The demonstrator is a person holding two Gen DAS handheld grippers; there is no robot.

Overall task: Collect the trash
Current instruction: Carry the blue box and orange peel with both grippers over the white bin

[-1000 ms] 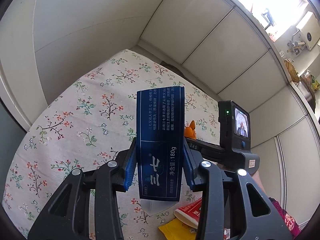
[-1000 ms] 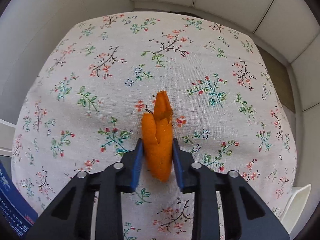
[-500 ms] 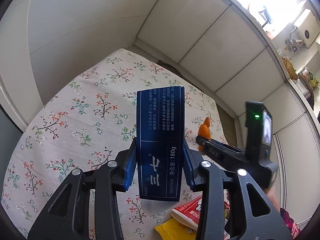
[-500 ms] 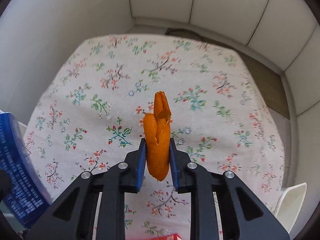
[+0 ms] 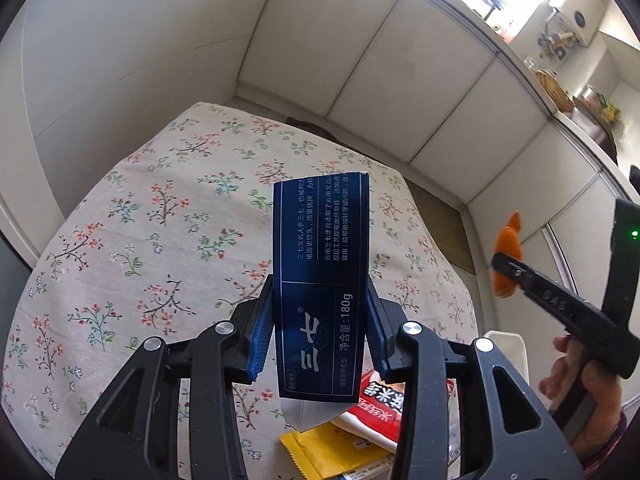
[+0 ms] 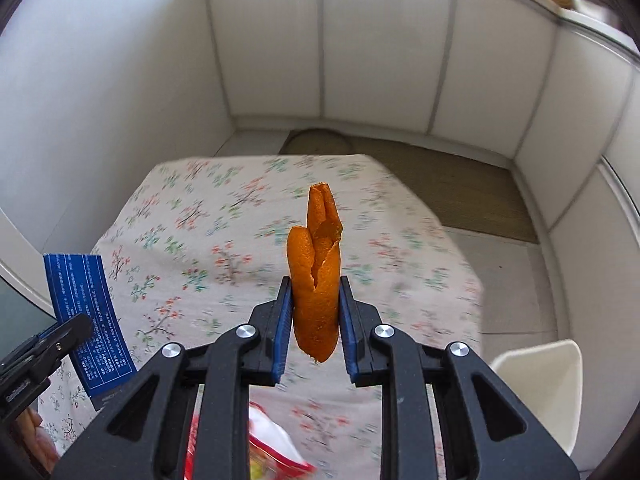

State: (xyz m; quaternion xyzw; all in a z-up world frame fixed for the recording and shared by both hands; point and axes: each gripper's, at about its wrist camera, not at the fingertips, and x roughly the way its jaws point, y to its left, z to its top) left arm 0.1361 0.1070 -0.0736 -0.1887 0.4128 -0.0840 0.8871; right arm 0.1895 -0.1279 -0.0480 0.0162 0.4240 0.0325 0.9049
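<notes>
Fingers [image 5: 258, 344] of the left gripper [image 5: 320, 340] pinch a dark blue toothpaste box [image 5: 322, 280] by its lower half. Its long axis follows the fingers, and its open top end points away from the camera, above the flowered tablecloth [image 5: 132, 248]. Fingers [image 6: 282, 320] of the right gripper [image 6: 315, 316] are pressed on an orange peel [image 6: 316, 280]. It stands upright between the pads, long axis along the fingers, with its split tip pointing away, also above the tablecloth.

Only the left wrist view shows the red wrapper [image 5: 378, 400] and the yellow packet [image 5: 332, 450] on the tablecloth under the box, and the hand [image 5: 580, 396] on the right gripper's handle. Only the right wrist view shows clearly the white bin [image 6: 548, 384], standing just beside the tablecloth's right edge.
</notes>
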